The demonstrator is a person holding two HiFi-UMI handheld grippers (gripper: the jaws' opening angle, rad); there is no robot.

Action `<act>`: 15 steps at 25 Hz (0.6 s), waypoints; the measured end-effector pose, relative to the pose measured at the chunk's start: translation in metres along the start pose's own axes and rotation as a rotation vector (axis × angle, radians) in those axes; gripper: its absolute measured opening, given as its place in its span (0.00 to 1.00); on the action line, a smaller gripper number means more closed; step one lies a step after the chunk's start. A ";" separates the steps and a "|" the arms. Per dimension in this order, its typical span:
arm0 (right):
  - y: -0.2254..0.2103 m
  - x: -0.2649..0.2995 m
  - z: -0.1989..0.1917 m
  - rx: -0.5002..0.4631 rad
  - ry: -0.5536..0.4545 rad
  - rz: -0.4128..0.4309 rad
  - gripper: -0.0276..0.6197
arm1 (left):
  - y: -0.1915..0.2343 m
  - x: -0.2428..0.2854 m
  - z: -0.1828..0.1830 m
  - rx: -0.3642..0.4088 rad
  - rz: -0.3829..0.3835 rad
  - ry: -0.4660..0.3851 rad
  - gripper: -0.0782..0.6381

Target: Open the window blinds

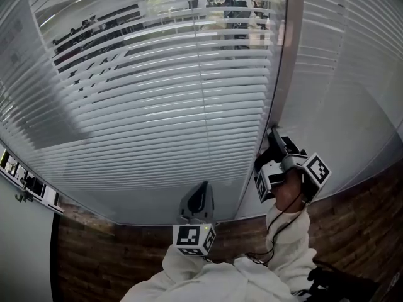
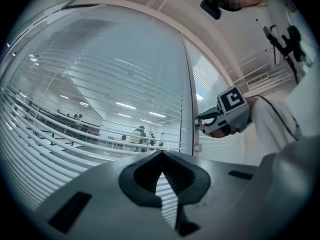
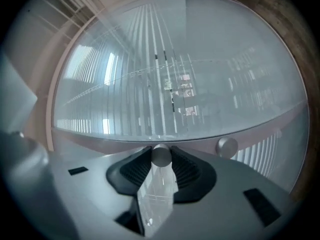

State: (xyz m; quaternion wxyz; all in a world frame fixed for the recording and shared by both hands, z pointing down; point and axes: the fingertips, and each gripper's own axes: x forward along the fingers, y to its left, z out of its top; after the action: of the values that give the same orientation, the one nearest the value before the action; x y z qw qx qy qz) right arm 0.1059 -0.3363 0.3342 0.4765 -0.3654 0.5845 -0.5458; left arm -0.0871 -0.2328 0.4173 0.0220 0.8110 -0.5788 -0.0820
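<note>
Left gripper point(image 1: 201, 187) hangs free; right gripper point(image 1: 272, 134) clamps frame-edge knob point(image 3: 161, 155).

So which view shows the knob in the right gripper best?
The right gripper view: the knob sits clamped between the jaws. In the head view the right gripper hides it; the left gripper view shows only that gripper.

Two grippers are in view, the left gripper point(image 1: 200, 187) and the right gripper point(image 1: 272, 134). There are two slatted blinds, one blind point(image 1: 145, 106) left of the single frame post point(image 1: 277, 87) and a second blind point(image 1: 371, 30) right of it. The post has two round knobs, one knob point(image 3: 161, 155) and another point(image 3: 227, 146). At least three people point(image 2: 136, 136) stand behind the glass; the farther figures are too small to count.
</note>
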 end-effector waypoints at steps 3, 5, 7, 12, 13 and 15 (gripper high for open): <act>0.015 -0.007 -0.014 -0.240 0.033 0.060 0.25 | 0.000 0.000 0.003 0.005 0.002 -0.007 0.11; 0.020 -0.020 -0.035 -0.554 0.072 0.097 0.25 | 0.004 -0.001 0.009 0.006 0.011 -0.021 0.11; 0.002 -0.037 -0.057 -0.998 0.114 0.084 0.24 | 0.009 -0.001 0.019 0.001 0.025 -0.033 0.11; -0.084 -0.075 -0.115 -1.702 0.258 0.050 0.06 | 0.009 -0.005 0.006 -0.019 0.036 0.024 0.11; -0.102 -0.078 -0.120 -1.703 0.290 0.030 0.06 | 0.006 -0.007 -0.005 -0.021 0.035 0.052 0.11; -0.120 -0.080 -0.123 -1.658 0.318 -0.009 0.06 | 0.001 -0.010 -0.022 -0.028 0.033 0.093 0.11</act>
State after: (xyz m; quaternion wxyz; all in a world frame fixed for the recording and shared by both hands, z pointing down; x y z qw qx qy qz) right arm -0.0008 -0.2417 0.4588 -0.0361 -0.5179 0.8546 0.0131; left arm -0.0874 -0.2249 0.4400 0.0615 0.8040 -0.5892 -0.0517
